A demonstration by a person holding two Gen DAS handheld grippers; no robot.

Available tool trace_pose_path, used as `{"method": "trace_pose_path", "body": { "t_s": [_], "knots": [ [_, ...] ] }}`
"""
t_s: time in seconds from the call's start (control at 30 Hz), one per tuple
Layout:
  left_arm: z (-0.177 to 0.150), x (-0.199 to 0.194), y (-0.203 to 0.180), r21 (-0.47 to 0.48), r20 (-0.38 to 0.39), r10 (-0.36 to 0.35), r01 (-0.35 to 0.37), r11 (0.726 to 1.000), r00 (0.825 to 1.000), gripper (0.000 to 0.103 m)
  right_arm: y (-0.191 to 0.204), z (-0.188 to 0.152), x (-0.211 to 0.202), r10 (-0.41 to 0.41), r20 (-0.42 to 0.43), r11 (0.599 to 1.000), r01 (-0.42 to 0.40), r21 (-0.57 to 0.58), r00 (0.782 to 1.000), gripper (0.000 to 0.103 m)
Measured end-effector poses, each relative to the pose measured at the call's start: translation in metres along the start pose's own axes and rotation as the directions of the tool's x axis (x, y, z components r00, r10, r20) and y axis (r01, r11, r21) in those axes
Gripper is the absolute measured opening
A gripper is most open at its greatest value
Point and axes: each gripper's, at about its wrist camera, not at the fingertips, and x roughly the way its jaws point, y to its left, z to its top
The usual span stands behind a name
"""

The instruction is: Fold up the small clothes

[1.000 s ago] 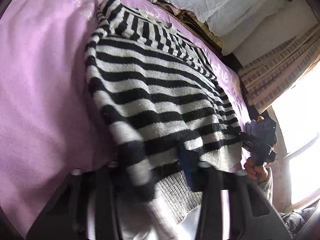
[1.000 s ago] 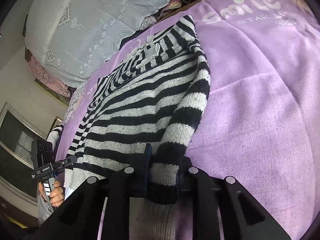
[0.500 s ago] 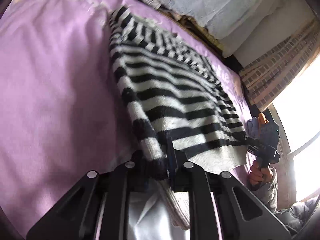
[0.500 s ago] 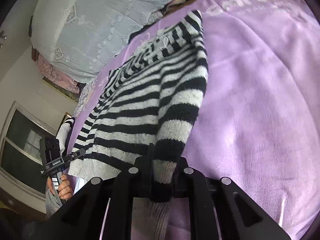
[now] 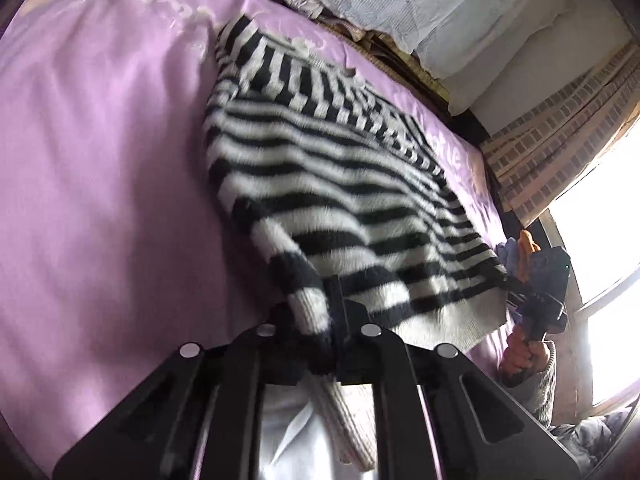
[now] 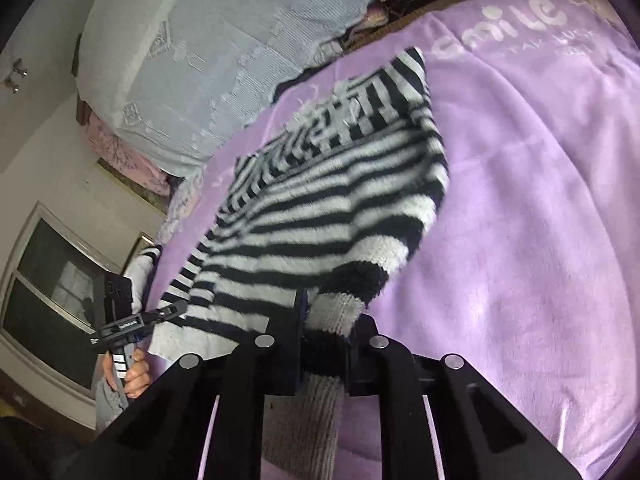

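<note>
A black-and-white striped sweater lay spread on a purple blanket printed with white lettering. The left gripper was pinching one striped sleeve near its ribbed cuff, at the sweater's left edge. The right gripper was pinching the other sleeve at the right edge. Each gripper showed in the other's view, beside the sweater's hem.

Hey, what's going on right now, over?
Left gripper shut on a sweater sleeve. Right gripper shut on the other sleeve. Sweater on purple blanket. Nothing in the way.
</note>
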Motion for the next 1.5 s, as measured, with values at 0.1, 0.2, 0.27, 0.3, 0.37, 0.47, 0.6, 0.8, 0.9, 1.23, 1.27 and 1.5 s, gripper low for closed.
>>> {"method": "trace_pose_path", "body": {
  "t_s": [0.1,0.2,0.27,0.3,0.37,0.47,0.6,0.8,0.9,1.23,1.27,1.5],
  "knots": [
    [0.017,-0.005,-0.007,0.024,0.029,0.004,-0.005,1.0,1.0,0.009,0.007,0.017,-0.001,0.024,0.024,1.0,-0.023,-0.008,0.999,0.014],
    [0.035,-0.01,-0.015,0.04,0.069,0.003,-0.006,0.999,0.998,0.009,0.009,0.034,0.002,0.044,0.042,0.999,-0.044,0.0,0.998,0.014],
    [0.046,-0.014,-0.017,0.048,0.099,0.01,-0.015,0.999,0.995,0.009,0.007,0.047,0.004,0.057,0.053,0.998,-0.057,0.017,0.997,0.014],
    [0.051,-0.015,-0.018,0.049,0.112,0.015,-0.021,0.999,0.994,0.009,0.007,0.051,0.005,0.059,0.059,0.998,-0.06,0.023,0.997,0.014],
    [0.063,-0.016,-0.02,0.041,0.127,0.014,-0.019,0.999,0.992,0.009,0.005,0.062,0.007,0.069,0.071,0.997,-0.072,0.039,0.995,0.014],
    [0.078,-0.013,-0.02,0.038,0.136,0.018,-0.023,0.999,0.99,0.009,0.003,0.077,0.006,0.084,0.09,0.994,-0.089,0.055,0.992,0.014],
    [0.096,-0.008,-0.025,0.054,0.149,0.032,-0.04,0.998,0.988,0.009,0.004,0.095,0.01,0.095,0.103,0.993,-0.102,0.062,0.99,0.014],
    [0.126,0.001,-0.024,0.038,0.175,0.051,-0.058,0.998,0.983,0.009,0.002,0.129,0.024,0.096,0.121,0.991,-0.105,0.077,0.988,0.014],
    [0.142,0.007,-0.02,0.027,0.183,0.069,-0.075,0.997,0.981,0.009,-0.002,0.145,0.032,0.095,0.133,0.99,-0.108,0.095,0.987,0.014],
    [0.192,0.037,0.001,-0.036,0.2,0.11,-0.105,0.994,0.974,0.009,-0.033,0.195,0.08,0.069,0.131,0.98,-0.091,0.174,0.989,0.014],
    [0.197,0.041,0.003,-0.044,0.201,0.108,-0.101,0.994,0.974,0.009,-0.037,0.201,0.085,0.072,0.13,0.978,-0.095,0.187,0.989,0.014],
    [0.211,0.067,0.032,-0.14,0.226,0.113,-0.082,0.987,0.968,0.009,-0.062,0.219,0.12,0.045,0.134,0.961,-0.08,0.266,0.99,0.014]
  ]
}}
